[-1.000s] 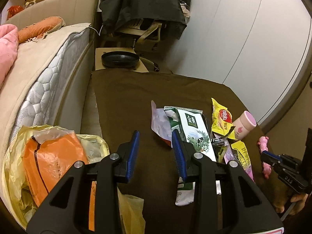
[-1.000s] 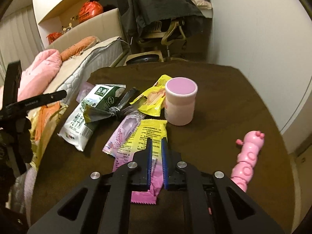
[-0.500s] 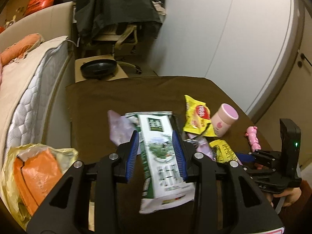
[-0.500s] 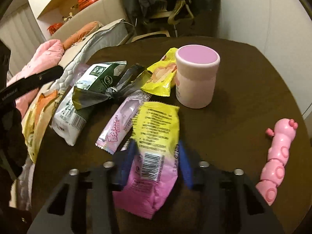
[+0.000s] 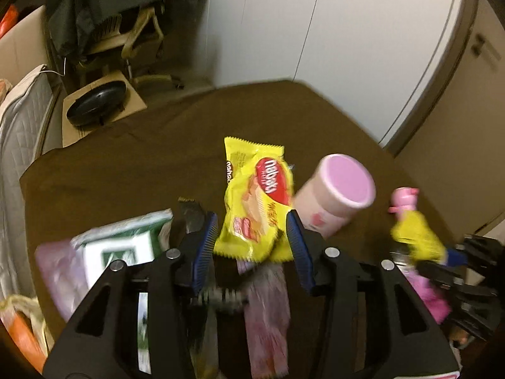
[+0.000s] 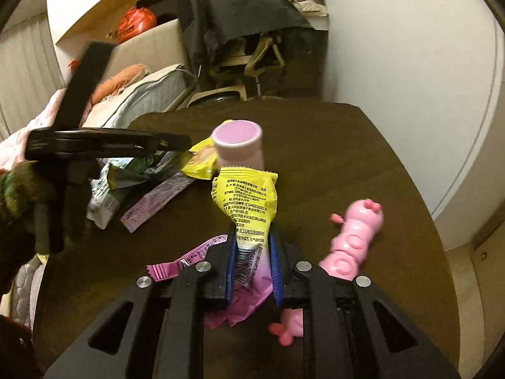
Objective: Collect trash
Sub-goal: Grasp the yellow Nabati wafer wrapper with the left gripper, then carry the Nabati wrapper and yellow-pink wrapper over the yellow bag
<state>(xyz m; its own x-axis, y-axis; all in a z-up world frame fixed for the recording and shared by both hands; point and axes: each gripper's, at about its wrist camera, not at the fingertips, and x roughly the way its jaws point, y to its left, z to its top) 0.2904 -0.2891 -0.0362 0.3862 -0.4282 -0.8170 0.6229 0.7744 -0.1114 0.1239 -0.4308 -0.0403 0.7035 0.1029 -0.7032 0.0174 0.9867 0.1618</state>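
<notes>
One wrapper is in hand: the right gripper (image 6: 252,262), low centre of its frame, is clamped on a yellow-and-pink packet (image 6: 249,208) that stands up between its blue pads. The left gripper (image 5: 252,246) is spread wide, its jaws either side of a yellow snack bag (image 5: 257,202) at mid-frame without visibly touching it. Left of it lie a green-and-white pouch (image 5: 123,246) and a pale purple wrapper (image 5: 60,271); a pink cup (image 5: 337,199) and pink toy (image 6: 356,237) sit to the right. On the brown table (image 5: 126,164) most litter looks uncollected. The yellow trash bag (image 5: 19,315) shows at lower left.
</notes>
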